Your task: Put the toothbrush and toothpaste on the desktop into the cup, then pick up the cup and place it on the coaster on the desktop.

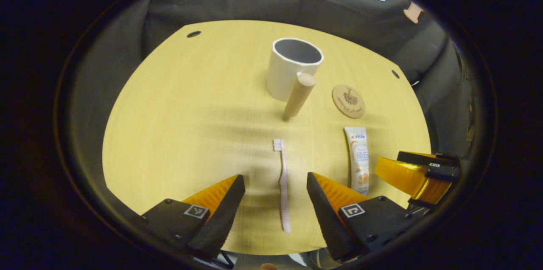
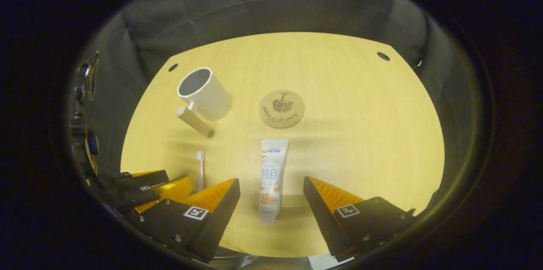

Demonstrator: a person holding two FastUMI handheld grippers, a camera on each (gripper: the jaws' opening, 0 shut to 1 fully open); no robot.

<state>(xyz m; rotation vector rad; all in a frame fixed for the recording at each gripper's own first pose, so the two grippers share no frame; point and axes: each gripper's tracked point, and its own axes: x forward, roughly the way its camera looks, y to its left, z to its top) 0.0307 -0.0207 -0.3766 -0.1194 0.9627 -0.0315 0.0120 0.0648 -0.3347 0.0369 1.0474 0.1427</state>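
Note:
A pale pink toothbrush [image 1: 283, 185] lies on the wooden desktop [image 1: 178, 134], bristles toward the far side, its handle between the spread fingers of my left gripper [image 1: 275, 178], which is open above it. A white toothpaste tube [image 2: 270, 178] lies between the spread fingers of my right gripper [image 2: 271, 181], also open. The white cup [image 1: 292, 67] with a wooden handle [image 1: 299, 95] stands upright farther back. A round cork coaster [image 1: 348, 100] lies to the cup's right. The toothpaste tube [image 1: 357, 159], the right gripper [image 1: 418, 174], the toothbrush [image 2: 200, 169], cup [image 2: 204, 93] and coaster [image 2: 281, 108] each also show in the other view.
The desktop [image 2: 360, 134] has small round holes near its far corners [image 2: 383, 56]. Black cloth wall surrounds the table behind and at the sides. The left gripper [image 2: 161, 187] sits close beside my right gripper's left finger in the right gripper view.

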